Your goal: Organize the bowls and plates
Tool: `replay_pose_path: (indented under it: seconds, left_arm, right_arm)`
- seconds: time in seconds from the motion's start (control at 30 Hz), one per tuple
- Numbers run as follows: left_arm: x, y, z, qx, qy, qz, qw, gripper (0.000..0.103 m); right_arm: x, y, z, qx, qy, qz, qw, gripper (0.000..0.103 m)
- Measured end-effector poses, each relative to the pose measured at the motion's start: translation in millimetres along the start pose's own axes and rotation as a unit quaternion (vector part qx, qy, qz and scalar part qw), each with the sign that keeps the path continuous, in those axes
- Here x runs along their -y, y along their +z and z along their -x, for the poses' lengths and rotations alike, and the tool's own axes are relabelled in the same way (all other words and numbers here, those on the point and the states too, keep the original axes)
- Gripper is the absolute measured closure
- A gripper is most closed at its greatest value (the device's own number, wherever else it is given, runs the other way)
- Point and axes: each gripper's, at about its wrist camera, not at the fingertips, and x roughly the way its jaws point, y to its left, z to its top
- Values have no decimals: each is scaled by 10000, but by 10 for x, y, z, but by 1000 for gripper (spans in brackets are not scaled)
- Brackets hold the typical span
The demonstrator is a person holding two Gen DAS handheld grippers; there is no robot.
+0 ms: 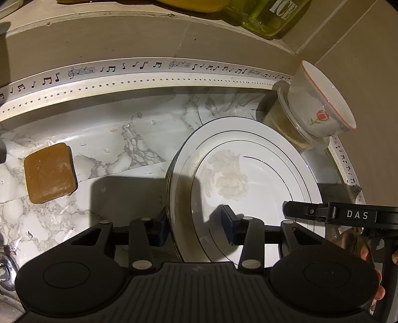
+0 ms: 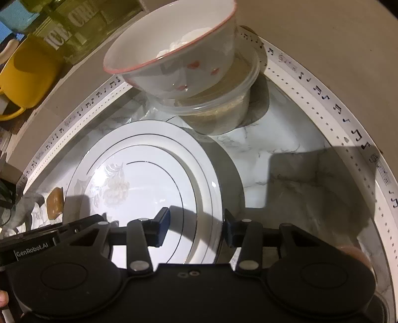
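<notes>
Fingers of the left gripper and right gripper each straddle opposite rims of the plate, contact unclear.

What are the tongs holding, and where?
Both tongs straddle the plate rim, left tongs on its left edge, right tongs on its right; a firm grip cannot be told.

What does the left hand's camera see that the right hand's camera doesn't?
Only the left view shows the brown soap bar in full and a chrome tap at its edge. Only the right view shows a yellow mug and something blue on the ledge. Both show the stacked plates, the flowered bowl resting in a clear plastic tub, the yellow-green ice cream box, and each gripper straddling the plates' rim: left gripper, right gripper.
</notes>
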Motion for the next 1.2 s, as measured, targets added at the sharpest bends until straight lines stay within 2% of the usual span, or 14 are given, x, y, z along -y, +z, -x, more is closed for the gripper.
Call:
replay_pose_path:
  seconds: [0.7,1.2]
  left_arm:
    - [-63,-88,67,136,16,82,9999,64]
    - [-165,-243,229,242,96,32,9997,64]
  right_arm:
    - [-49,-56,61,127,6,150,9998,64]
    - [-228,-247,107,183,24,393,9991,65]
